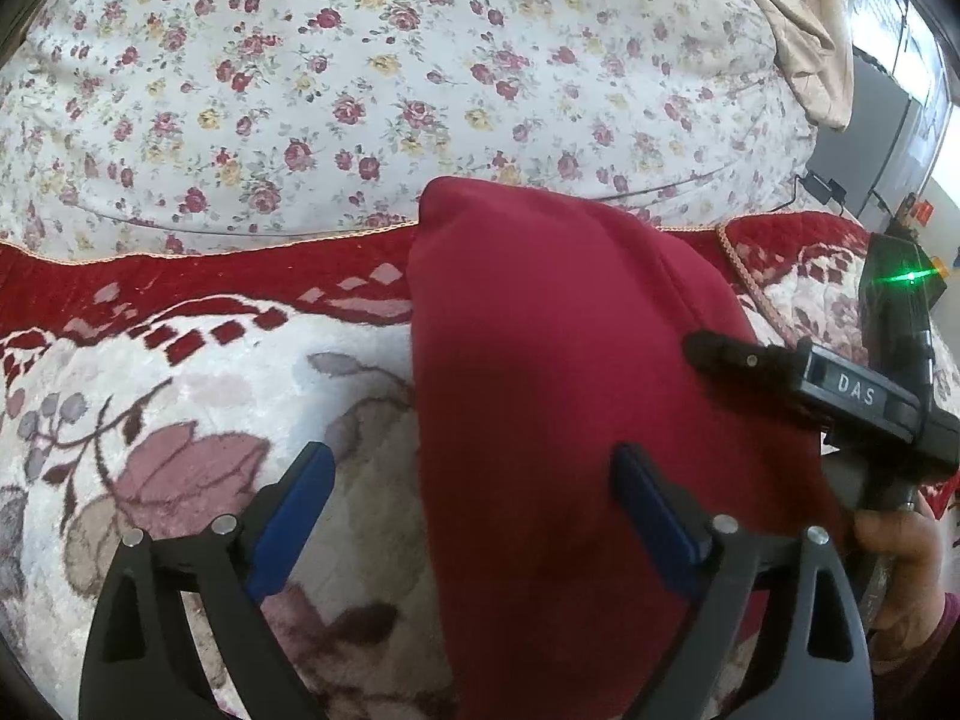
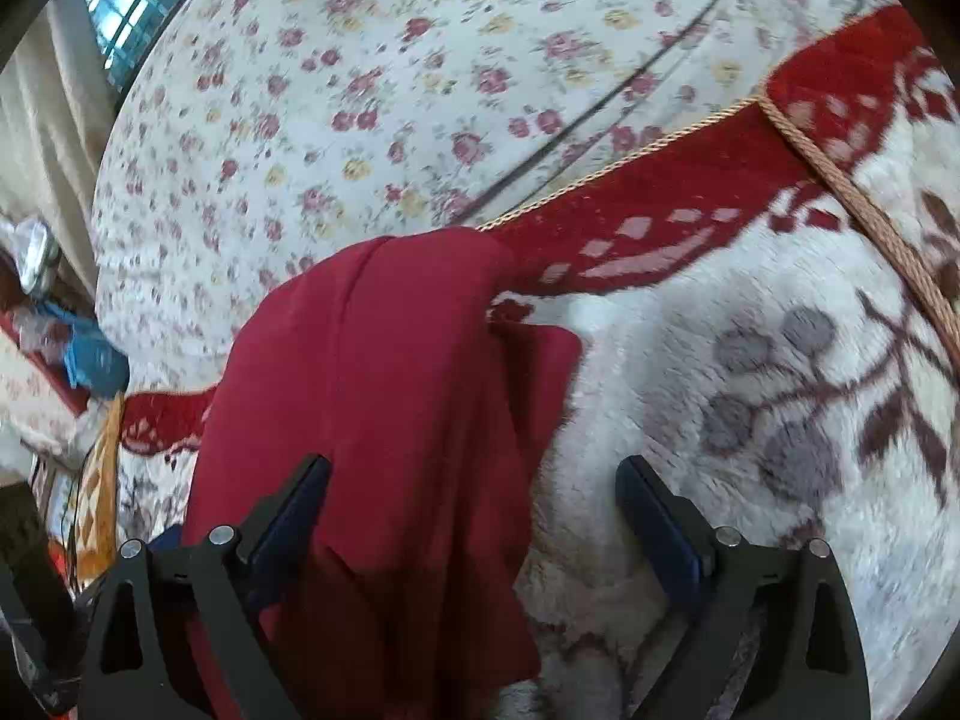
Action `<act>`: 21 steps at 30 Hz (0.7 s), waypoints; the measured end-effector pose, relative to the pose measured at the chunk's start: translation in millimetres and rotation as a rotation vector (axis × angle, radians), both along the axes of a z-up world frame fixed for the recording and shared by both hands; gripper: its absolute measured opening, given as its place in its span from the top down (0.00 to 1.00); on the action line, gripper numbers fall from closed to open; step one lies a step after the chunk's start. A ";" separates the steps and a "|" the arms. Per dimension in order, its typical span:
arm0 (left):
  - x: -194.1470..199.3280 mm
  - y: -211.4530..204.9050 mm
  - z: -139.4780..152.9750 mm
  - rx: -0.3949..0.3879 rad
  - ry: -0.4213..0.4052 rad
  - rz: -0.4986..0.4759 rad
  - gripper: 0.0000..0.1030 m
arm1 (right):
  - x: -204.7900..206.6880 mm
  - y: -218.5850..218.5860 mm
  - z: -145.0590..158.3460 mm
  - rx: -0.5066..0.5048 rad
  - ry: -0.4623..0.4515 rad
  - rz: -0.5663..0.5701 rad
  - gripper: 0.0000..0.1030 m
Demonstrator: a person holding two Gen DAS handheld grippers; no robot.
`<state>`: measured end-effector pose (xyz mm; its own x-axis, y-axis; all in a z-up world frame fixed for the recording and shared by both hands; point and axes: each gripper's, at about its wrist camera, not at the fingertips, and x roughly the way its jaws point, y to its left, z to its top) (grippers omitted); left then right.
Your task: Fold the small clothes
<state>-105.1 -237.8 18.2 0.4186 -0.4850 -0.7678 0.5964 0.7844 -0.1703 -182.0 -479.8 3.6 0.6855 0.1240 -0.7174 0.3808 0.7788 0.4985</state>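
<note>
Nearest, both grippers gape wide, gripping nothing: the left gripper (image 1: 474, 510) and the right gripper (image 2: 474, 516) each straddle an edge of the red garment (image 1: 558, 390), which lies on the blanket (image 1: 180, 408). Beyond, toward 12 o'clock, spreads a floral sheet (image 1: 360, 72).

We noted the red garment (image 1: 558, 396) as matt, smooth knit-like cloth, lying on a plush blanket (image 2: 690, 360) with a fuzzy pile and a twisted cord trim (image 2: 840, 192). The floral sheet (image 1: 360, 90) looked like thin, flat printed cloth. Left gripper (image 1: 474, 504) and right gripper (image 2: 474, 510) frames appeared matt black plastic with shiny metal pins.
</note>
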 end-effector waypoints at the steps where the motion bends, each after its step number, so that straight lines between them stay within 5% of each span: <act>1: 1.4 -0.4 -1.1 -0.002 0.003 0.000 0.08 | 1.2 1.5 -1.9 0.000 0.006 0.002 0.04; 11: 9.3 -1.0 -5.5 -0.025 0.060 -0.013 0.05 | 5.3 4.8 -1.1 0.032 0.021 0.046 0.03; 21: 34.6 -14.6 -30.5 -0.102 0.302 -0.083 0.05 | 21.3 9.0 -7.6 0.006 -0.006 0.133 0.02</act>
<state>-70.6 -252.4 -12.4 0.1353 -0.5891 -0.7966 0.5685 0.7047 -0.4246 -160.7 -470.8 -4.0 0.6669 0.2184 -0.7125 0.2718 0.8189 0.5054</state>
